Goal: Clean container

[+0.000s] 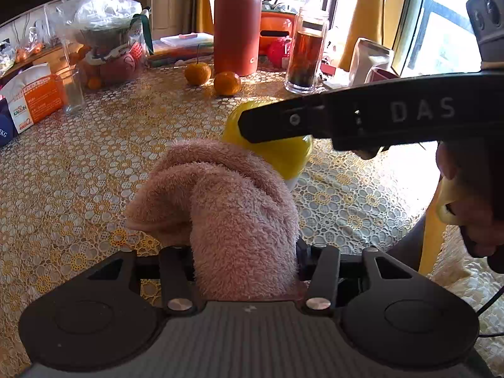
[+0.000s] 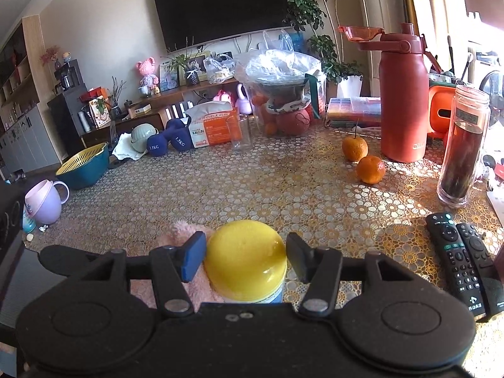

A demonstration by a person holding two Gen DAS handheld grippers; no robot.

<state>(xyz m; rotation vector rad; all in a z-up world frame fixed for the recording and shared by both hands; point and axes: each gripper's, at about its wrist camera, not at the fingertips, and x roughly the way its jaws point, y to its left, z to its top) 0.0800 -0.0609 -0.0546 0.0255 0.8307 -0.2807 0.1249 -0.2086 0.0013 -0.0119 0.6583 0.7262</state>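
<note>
A container with a domed yellow lid (image 2: 245, 252) stands upright on the lace-patterned table (image 2: 283, 189). My right gripper (image 2: 245, 260) is shut on it, one pad at each side of the lid. In the left wrist view one of its black fingers (image 1: 283, 123) crosses in front of the same yellow-lidded container (image 1: 283, 157). My left gripper (image 1: 245, 249) is shut on a fluffy pink cloth (image 1: 220, 189), which hides its fingertips. The cloth bulges forward against the container's near left side. A pink edge of the cloth (image 2: 186, 230) shows left of the lid.
Two oranges (image 2: 362, 157), a tall red flask (image 2: 403, 100) and a glass jar of dark tea (image 2: 463, 148) stand at the far right. Two remotes (image 2: 463, 258) lie right of the container. A drinking glass (image 2: 241, 132), a tissue pack (image 2: 211, 126) and a bagged fruit bowl (image 2: 280, 88) sit behind.
</note>
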